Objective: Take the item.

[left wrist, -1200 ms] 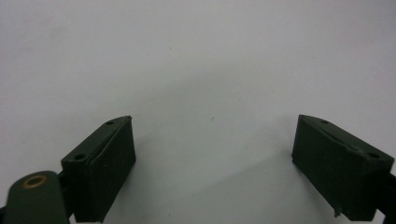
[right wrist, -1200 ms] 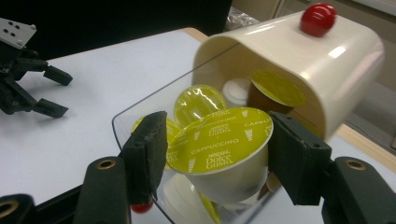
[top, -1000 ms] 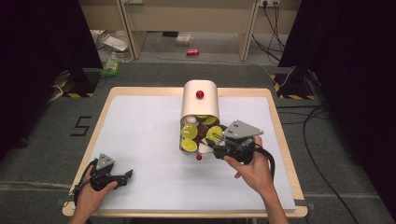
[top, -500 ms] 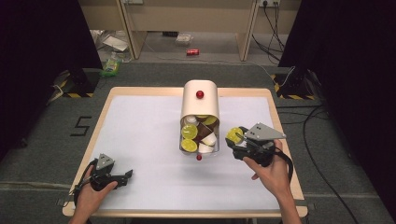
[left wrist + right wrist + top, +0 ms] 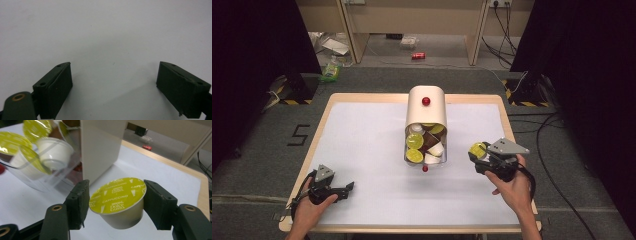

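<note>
A cream capsule dispenser (image 5: pixel 426 107) stands mid-table, its clear drawer (image 5: pixel 426 161) pulled out and holding several yellow-lidded and white coffee capsules (image 5: pixel 414 141). To the drawer's right, my right gripper (image 5: pixel 479 155) is shut on a yellow-lidded cappuccino capsule (image 5: pixel 477 149), held a little above the table. In the right gripper view the capsule (image 5: pixel 117 200) sits between both jaws of the gripper (image 5: pixel 117 203), with the dispenser (image 5: pixel 101 145) and drawer (image 5: pixel 37 170) behind it. My left gripper (image 5: pixel 348 188) rests open near the table's front left corner; between its jaws (image 5: pixel 113 87) lies bare white tabletop.
The white table top (image 5: pixel 362 140) has a wooden rim (image 5: pixel 507 125). A red knob (image 5: pixel 425 169) marks the drawer's front. Beyond the table lie floor clutter, a red can (image 5: pixel 418 55) and cables (image 5: pixel 557 165) at the right.
My right gripper has drawn away from the drawer to the right, carrying the yellow-lidded capsule. The left gripper has stayed where it was.
</note>
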